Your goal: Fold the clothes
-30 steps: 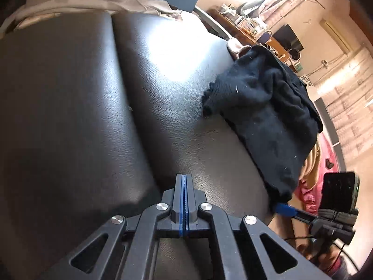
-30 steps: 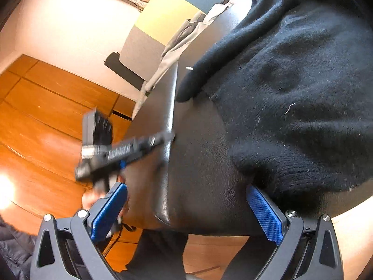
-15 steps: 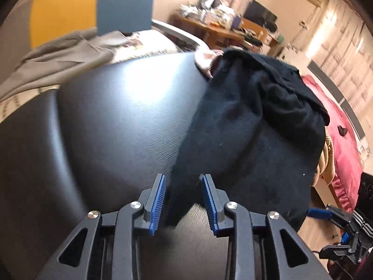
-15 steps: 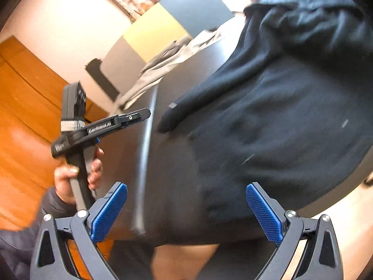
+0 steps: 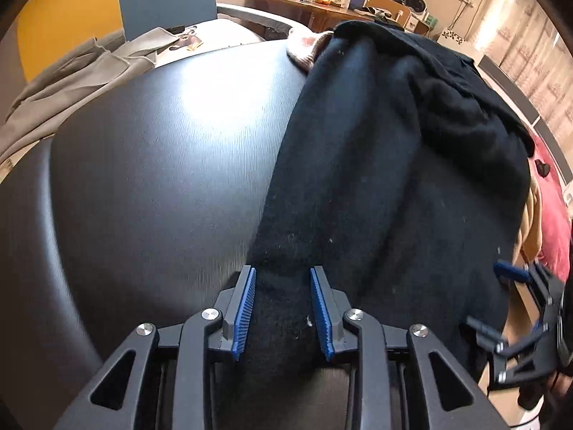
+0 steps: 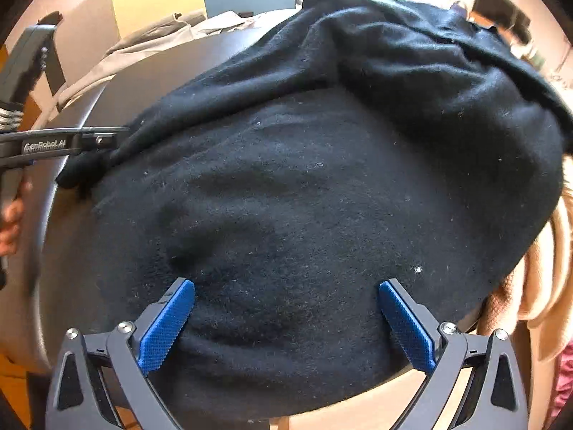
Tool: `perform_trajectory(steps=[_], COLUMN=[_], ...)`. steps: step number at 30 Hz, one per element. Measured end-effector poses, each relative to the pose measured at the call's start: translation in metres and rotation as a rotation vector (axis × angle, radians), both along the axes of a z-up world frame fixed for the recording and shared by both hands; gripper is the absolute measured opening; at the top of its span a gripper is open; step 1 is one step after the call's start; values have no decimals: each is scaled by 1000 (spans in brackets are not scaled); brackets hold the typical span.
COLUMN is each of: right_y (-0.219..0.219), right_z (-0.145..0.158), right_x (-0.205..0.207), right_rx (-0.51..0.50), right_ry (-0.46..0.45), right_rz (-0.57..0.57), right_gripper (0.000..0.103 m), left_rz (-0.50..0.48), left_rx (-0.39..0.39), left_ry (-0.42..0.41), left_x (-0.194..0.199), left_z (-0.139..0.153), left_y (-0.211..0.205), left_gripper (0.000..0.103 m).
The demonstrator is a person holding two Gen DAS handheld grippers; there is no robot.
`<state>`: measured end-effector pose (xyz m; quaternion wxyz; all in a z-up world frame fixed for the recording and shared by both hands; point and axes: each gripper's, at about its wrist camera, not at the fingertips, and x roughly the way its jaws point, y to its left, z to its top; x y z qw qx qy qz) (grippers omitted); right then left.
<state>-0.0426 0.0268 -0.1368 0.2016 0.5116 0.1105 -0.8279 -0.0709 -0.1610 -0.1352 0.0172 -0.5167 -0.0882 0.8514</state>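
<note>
Left wrist: fuzzy, lint-flecked black garment (image 5: 394,179) drapes over smooth, rounded black cushion (image 5: 161,179).

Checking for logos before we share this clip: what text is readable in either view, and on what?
"GenRobot.AI": on the side of the left gripper, seen in the right wrist view.
Packaging on the cluttered wooden desk in the left wrist view: too small and blurred to read.
Nothing else legible.

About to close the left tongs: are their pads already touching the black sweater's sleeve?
Cannot tell. In the left wrist view the sleeve lies between the left tongs, whose pads look close beside it, contact unclear.
</note>
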Motion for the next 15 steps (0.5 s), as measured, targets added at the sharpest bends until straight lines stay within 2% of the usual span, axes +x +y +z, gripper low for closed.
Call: perform_trajectory(steps=[4, 6, 11, 15], right_y=[6, 8, 15, 19], right_z=[-5, -8, -13, -17], right_x=[-5, -9, -16, -22], right_rx=[-16, -16, -20, -12], right_ry=[17, 28, 38, 32], right_rz=[-1, 1, 16, 54], right_gripper=[103, 103, 103, 103], left_rz=[50, 93, 147, 158], left_rx=[66, 108, 141, 128], left_ry=[-2, -1, 2, -4], left_x=[32, 46, 72, 83], left_z=[-2, -3, -5, -4], left_y=[-5, -11, -13, -12], left_gripper=[30, 26, 24, 20])
